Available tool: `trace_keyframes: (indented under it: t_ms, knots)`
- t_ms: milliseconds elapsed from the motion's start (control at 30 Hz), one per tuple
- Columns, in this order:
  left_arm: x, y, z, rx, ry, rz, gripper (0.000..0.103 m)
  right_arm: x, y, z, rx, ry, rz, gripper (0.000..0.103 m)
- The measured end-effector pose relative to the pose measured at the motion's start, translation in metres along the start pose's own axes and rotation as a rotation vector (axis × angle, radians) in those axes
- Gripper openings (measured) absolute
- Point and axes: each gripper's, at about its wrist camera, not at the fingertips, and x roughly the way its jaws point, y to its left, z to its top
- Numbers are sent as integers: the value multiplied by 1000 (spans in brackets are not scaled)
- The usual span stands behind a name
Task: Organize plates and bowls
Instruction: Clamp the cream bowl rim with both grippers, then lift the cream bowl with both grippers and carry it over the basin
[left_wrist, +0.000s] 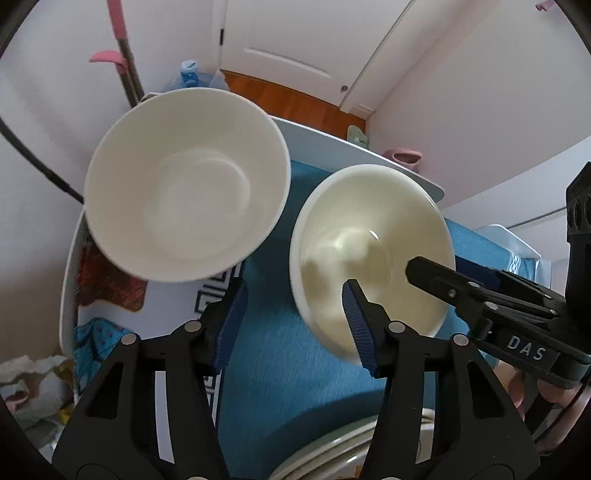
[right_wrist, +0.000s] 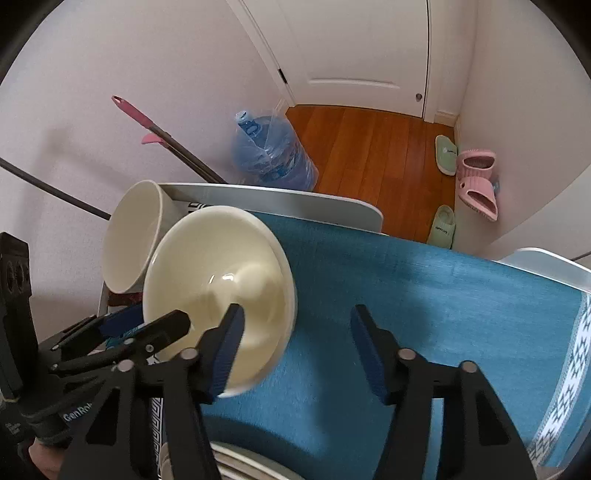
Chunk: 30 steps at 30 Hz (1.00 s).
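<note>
Bowls come first: a cream bowl (left_wrist: 373, 254) sits on the blue cloth (left_wrist: 295, 369) just ahead of both my tools, and a larger white bowl (left_wrist: 186, 184) stands beyond it to the left, close beside it, though I cannot tell whether they touch.

My left tool (left_wrist: 291, 325) is partly open with nothing gripped. Its right finger (left_wrist: 356, 325) lies over the cream bowl's near rim and its left finger is out over the cloth, so the rim seems to sit between them, not yet pinched. My right tool (right_wrist: 295, 350) is also partly open and empty, its left finger (right_wrist: 227, 350) at the same bowl's near edge and the rest of it over bare cloth.

I judge the step to be taking hold of the cream bowl by its rim. To do it well I would let one tool take it, settle one finger inside and one outside the wall before closing, and keep the other tool clear.

A stack of plates (left_wrist: 332, 454) shows at the near edge below my tools, on the bench (left_wrist: 369, 147).
</note>
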Motion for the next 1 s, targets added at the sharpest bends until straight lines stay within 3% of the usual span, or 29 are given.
trace_keyframes:
  t_ms: [100, 167, 300, 1000]
  knots:
    - [7, 0, 2, 8, 7, 8, 26, 6, 2, 3, -7, 6, -1, 36]
    - [10, -1, 3, 17, 13, 4, 23, 11, 3, 3, -15, 7, -2, 33]
    - [8, -10, 3, 55, -1, 19, 18, 14, 6, 2, -8, 13, 20, 13]
    - [0, -25, 10, 99, 0, 26, 18, -7, 2, -7, 32, -18, -27, 13]
